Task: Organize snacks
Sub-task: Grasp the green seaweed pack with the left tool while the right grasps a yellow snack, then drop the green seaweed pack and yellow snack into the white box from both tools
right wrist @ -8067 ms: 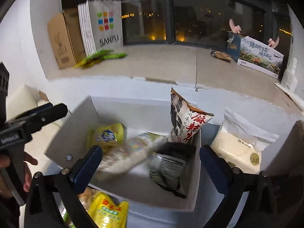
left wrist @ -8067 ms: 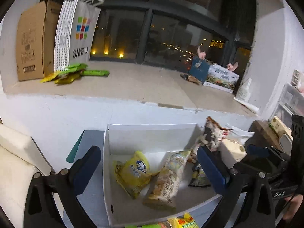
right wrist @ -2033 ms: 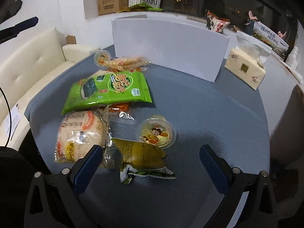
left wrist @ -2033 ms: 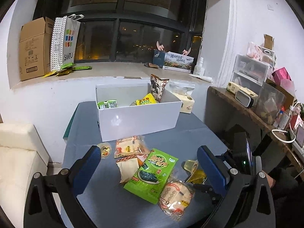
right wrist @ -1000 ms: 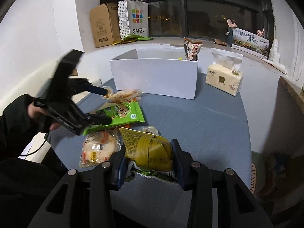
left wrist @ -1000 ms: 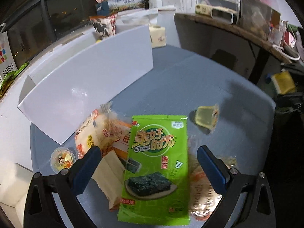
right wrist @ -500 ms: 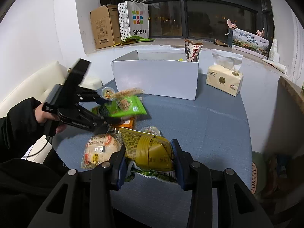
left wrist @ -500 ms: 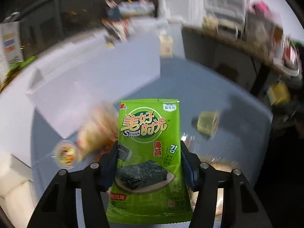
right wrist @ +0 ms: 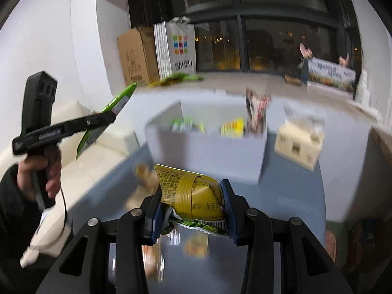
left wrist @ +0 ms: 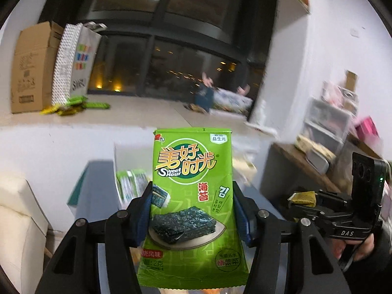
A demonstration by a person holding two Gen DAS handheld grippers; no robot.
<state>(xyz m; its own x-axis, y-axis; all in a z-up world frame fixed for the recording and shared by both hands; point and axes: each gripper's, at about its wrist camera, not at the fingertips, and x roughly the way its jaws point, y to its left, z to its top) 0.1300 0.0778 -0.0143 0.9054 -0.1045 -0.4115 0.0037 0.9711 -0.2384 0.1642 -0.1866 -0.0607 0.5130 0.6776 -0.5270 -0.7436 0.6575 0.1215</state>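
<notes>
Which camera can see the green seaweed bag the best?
The left wrist view: the seaweed bag faces the camera, front and lettering plain, between the left gripper's fingers. The right wrist view shows it only edge-on, a thin green strip off to the side.

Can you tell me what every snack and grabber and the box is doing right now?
left gripper: shut on the green seaweed packet
green seaweed packet: held up, upright, off the table
right gripper: shut on the yellow snack packet
yellow snack packet: squeezed, crumpled, lifted
white box: open on top, snacks inside
tissue box: on the table beside the white box

Blk frame, blue fingers [left wrist: 241,216], blk sleeve [right wrist: 9,191]
</notes>
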